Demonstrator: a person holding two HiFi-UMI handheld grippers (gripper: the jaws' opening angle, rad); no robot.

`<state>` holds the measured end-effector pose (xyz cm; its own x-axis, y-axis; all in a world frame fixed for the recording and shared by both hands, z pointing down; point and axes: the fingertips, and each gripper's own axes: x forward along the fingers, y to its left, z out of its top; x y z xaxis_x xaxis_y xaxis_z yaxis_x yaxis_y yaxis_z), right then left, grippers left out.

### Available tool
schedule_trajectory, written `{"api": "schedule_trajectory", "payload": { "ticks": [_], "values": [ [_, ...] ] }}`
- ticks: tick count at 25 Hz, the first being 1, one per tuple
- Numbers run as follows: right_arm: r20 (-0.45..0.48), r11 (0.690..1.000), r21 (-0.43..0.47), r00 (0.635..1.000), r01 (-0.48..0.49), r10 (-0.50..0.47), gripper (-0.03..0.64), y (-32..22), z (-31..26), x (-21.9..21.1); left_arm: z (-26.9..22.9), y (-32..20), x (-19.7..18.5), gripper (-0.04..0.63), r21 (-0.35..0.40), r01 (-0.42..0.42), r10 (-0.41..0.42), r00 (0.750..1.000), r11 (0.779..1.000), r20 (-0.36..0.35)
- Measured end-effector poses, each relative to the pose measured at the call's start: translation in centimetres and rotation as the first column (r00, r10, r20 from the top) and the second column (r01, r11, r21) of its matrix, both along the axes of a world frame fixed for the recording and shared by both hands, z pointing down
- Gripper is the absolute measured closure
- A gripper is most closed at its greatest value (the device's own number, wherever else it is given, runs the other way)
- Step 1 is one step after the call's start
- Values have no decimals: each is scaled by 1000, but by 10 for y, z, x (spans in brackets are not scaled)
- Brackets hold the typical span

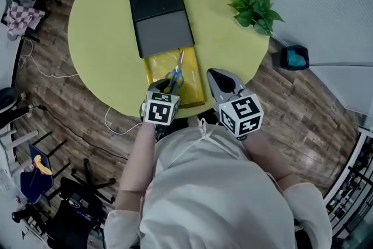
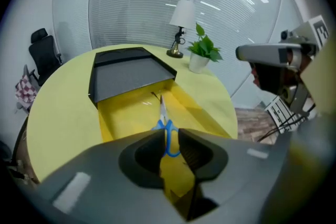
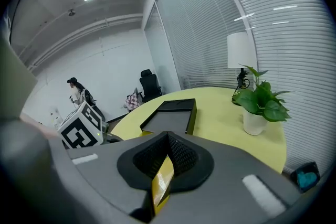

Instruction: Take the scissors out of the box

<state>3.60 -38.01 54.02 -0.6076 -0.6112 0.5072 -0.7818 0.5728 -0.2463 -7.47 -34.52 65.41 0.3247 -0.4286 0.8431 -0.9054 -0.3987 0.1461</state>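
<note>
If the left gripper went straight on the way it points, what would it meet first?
Probably the scissors, blue handles first, lying in the yellow box, framed between the left gripper's parted jaws; depth is unclear.

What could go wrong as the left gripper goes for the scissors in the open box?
1. The scissors lie flat in the yellow tray; the left gripper, jaws open above their blue handles, may nudge them rather than grip.
2. The tray sits near the table edge, and the right gripper, shut, is beside it, not holding it; a push might slide the tray.
</note>
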Motion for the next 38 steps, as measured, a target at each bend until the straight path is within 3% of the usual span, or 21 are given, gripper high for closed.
{"api": "schedule_trajectory", "payload": {
  "ticks": [7,14,24,30,38],
  "values": [
    [17,999,-34,1000,19,-19,617,-20,12,12,36,-5,2,460,-170,-16,31,996,985,84],
    [27,998,-64,1000,3,-2,617,-33,23,25,56,-13,-1,479,-248,-1,40,988,969,152],
    [42,998,-67,999,-7,10,617,-47,23,29,59,-16,-1,500,-255,-8,66,974,967,218],
    [42,999,-47,999,-18,20,617,-46,14,32,58,-15,-3,505,-282,-30,84,980,959,180],
    [36,998,-21,998,-53,54,617,-31,0,37,54,-2,-5,506,-249,-56,111,971,967,213]
  ]
}}
